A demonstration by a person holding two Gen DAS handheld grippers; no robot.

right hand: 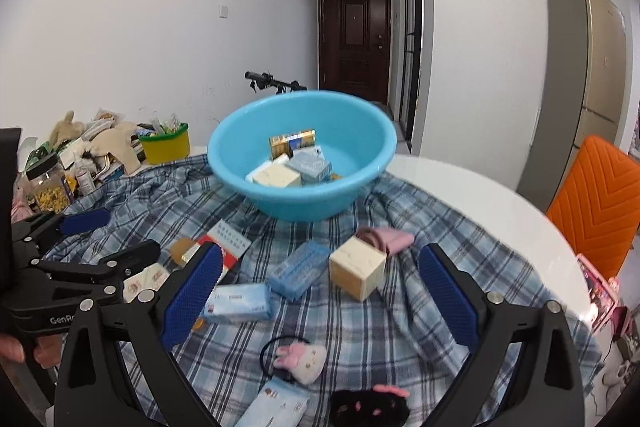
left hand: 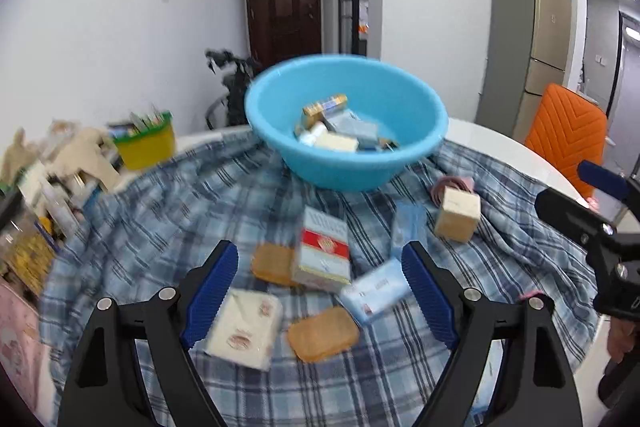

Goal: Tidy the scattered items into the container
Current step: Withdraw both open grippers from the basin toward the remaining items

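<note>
plaid cloth (right hand: 360, 307) | left tool (left hand: 320, 263) "GenRo…", right tool (right hand: 320, 275): spread, empty

Basin (right hand: 302, 155) sits on the cloth (right hand: 400, 307) at the far side of the tabletop (right hand: 480, 195); several boxes lie inside it. Before the basin, on the cloth: cube box (right hand: 358, 267) to the right, flat packet (right hand: 298, 269) just left of it, tissue pack (right hand: 238, 303) nearer and further left. Cigarette carton (left hand: 322, 251) lies left of those, a soap bar (left hand: 322, 335) before it. Plush toy (right hand: 300, 359) lies nearest. Small tub (right hand: 165, 143) stands left of the basin, off the cloth. Chair (right hand: 596, 203) stands right of the tabletop.
</note>
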